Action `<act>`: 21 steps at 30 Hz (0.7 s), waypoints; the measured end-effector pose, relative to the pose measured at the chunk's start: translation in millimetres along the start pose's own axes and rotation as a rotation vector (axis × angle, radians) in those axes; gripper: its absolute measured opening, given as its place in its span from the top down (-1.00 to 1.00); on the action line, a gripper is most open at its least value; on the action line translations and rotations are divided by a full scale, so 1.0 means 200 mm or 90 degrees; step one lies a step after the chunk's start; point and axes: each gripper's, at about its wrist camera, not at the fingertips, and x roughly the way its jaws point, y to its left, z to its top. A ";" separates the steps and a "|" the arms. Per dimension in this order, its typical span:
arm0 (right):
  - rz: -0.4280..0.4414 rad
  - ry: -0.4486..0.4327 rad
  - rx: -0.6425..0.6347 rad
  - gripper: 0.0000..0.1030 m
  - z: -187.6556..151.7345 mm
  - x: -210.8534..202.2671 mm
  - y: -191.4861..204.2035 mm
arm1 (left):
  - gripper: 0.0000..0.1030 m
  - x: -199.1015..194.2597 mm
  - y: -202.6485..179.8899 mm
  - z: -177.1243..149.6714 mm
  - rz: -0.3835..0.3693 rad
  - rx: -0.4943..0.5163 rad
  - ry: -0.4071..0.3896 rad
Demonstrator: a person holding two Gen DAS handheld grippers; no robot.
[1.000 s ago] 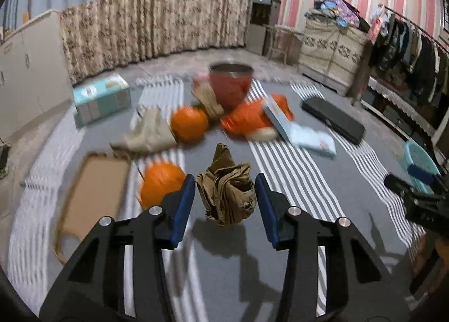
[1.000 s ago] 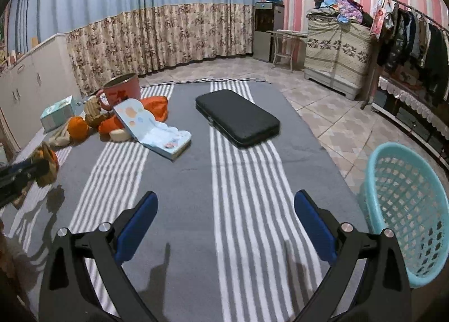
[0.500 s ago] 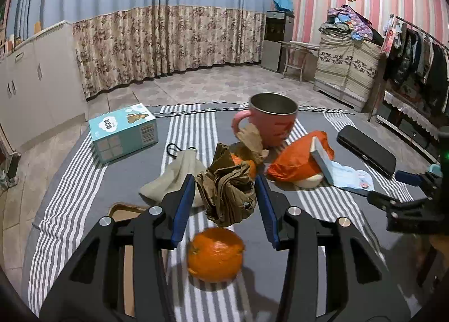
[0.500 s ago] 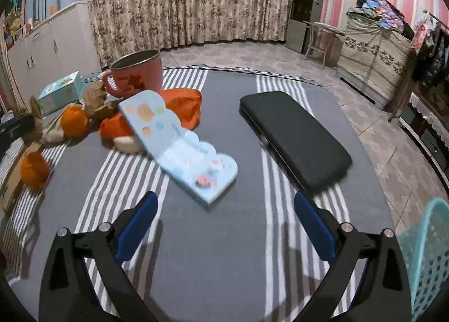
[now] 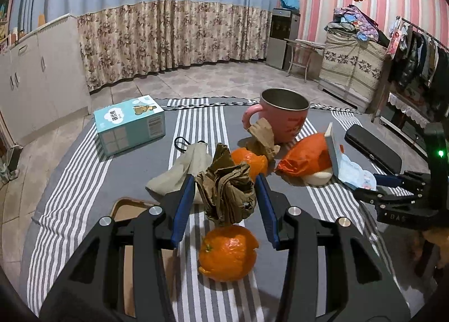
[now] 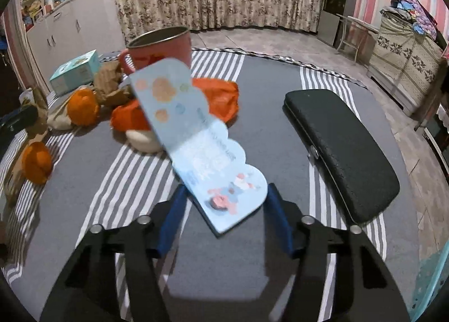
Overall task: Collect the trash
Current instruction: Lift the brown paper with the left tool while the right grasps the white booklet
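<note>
Currently my left gripper (image 5: 224, 190) has its jaws clamped on the crumpled brown paper wad (image 5: 227, 195), held above the striped rug (image 5: 84, 181); that's the trash in hand. Wad is stiff, creased kraft-type paper, irregular lump, pads pressing both sides. My right gripper (image 6: 224, 219) jaws are closing around the near end of the light-blue booklet (image 6: 202, 148); booklet sits between them, contact not yet evident. Booklet is thin card, scalloped edge, propped half open, so it may flex or slide when squeezed.

Step, as I read it: one piece picked, second grab starting. Next move needs a firm pinch on the card edge, then carry both to the teal basket (image 6: 432, 280) at my right.

Nearby: peeled orange (image 5: 228, 251) below the wad, glossy and dimpled; another paper scrap (image 5: 262, 136) touching the pink metal mug (image 5: 283, 117); orange plastic bag (image 5: 306, 157); black textured case (image 6: 342, 150).
</note>
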 end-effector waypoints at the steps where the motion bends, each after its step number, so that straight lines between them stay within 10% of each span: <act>1: 0.000 -0.002 0.001 -0.01 -0.01 -0.02 -0.01 | 0.16 -0.01 0.00 0.00 0.000 0.001 0.000; 13: -0.027 -0.064 0.067 0.03 -0.24 -0.47 -0.20 | 0.16 -0.23 -0.15 0.04 -0.020 0.028 -0.031; 15: -0.021 -0.060 0.094 1.00 -0.29 -0.55 -0.27 | 0.16 -0.27 -0.22 0.04 -0.031 0.037 -0.034; 21: -0.007 -0.069 0.172 0.97 -0.46 -0.67 -0.46 | 0.16 -0.33 -0.40 0.02 -0.056 0.061 -0.034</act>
